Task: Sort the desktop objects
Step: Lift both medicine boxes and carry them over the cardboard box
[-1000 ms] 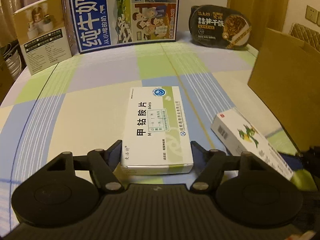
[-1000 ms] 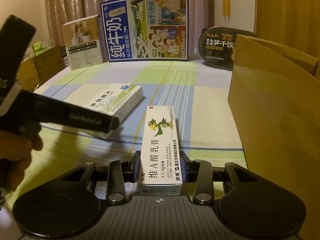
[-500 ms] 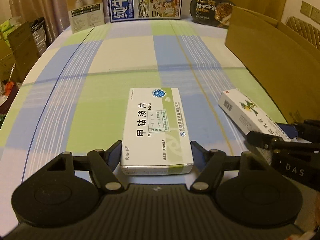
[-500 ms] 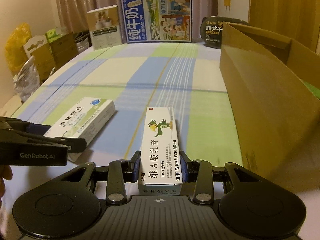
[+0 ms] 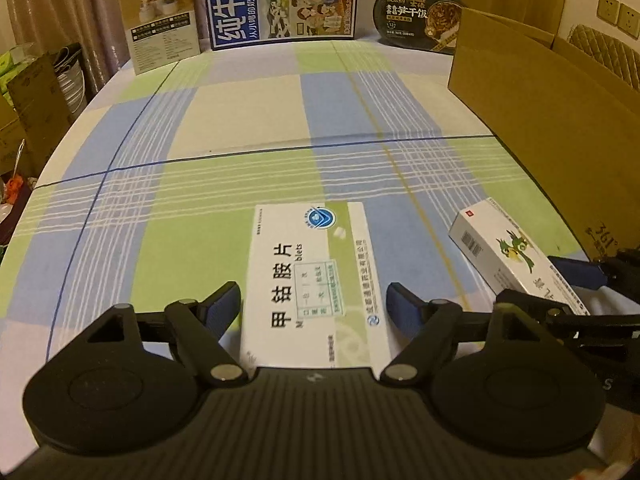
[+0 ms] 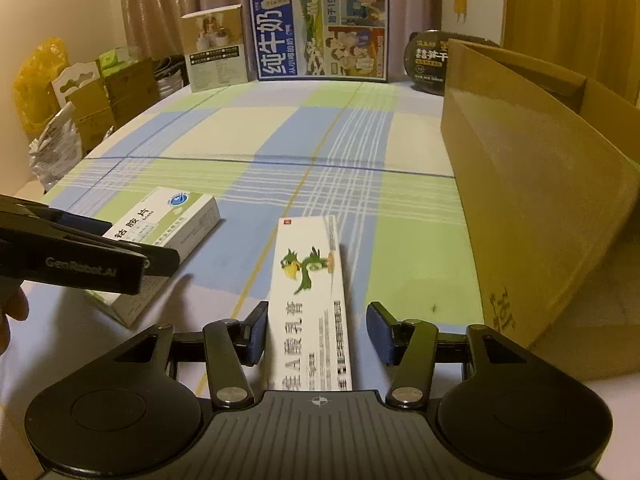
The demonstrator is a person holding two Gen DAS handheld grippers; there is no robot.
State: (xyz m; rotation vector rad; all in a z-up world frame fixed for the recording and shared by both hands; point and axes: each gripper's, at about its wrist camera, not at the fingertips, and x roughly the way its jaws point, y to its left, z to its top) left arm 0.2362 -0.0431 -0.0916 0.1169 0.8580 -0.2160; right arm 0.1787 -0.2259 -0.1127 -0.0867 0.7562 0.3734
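White and green, the tablet box (image 5: pixel 314 280) lies flat on the checked table (image 5: pixel 240 120), between the spread fingers of the left tool (image 5: pixel 314 304), neither pad touching it. To its right the ointment carton (image 6: pixel 310 300) lies between the fingers of the right tool (image 6: pixel 318 330), also spread with gaps on both sides. Furthest right stands the open cardboard box (image 6: pixel 540 184), probably the sorting bin. To grip well, centre each tool on its carton's long sides, close squarely, then lift level before swinging toward the cardboard box.
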